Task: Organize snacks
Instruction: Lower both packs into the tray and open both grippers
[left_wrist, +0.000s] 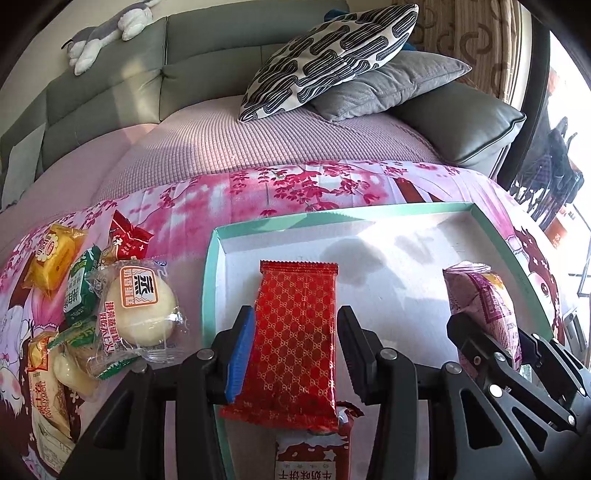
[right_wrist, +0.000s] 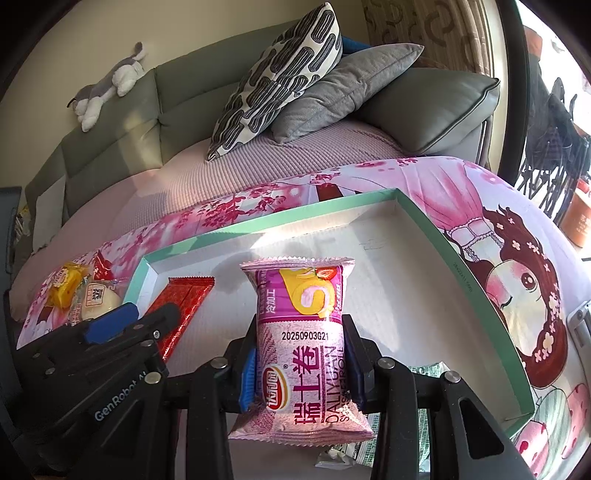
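Left gripper (left_wrist: 295, 354): jaws a little wider than the red packet (left_wrist: 297, 339) between them. The blue pad at 9 o'clock touches its edge; a thin gap shows at the 3 o'clock pad, so I judge the clamp loose or just let go.
Red packet: long axis runs 12 to 6 o'clock along the fingers; the far end lies on the tray (left_wrist: 406, 218) floor, the near end overhangs another wrapper at 6 o'clock.
Right gripper (right_wrist: 301, 373): jaws pressed onto the waist of the pink roll pack (right_wrist: 301, 350), pads pinching both sides.
Pink roll pack: stands lengthways, top seal at 12 o'clock, held above the tray floor, right of the red packet.
Tray: white floor, green rim, mostly bare from 12 to 3 o'clock of both grippers.
Loose snacks: a pile with a white bun (left_wrist: 142, 310) and a yellow cake (left_wrist: 55, 258) lies outside the tray at 9 o'clock of the left gripper.
Key relation: the pile is nearer the left hand; the right one needs only to lower straight ahead to set its pack down.
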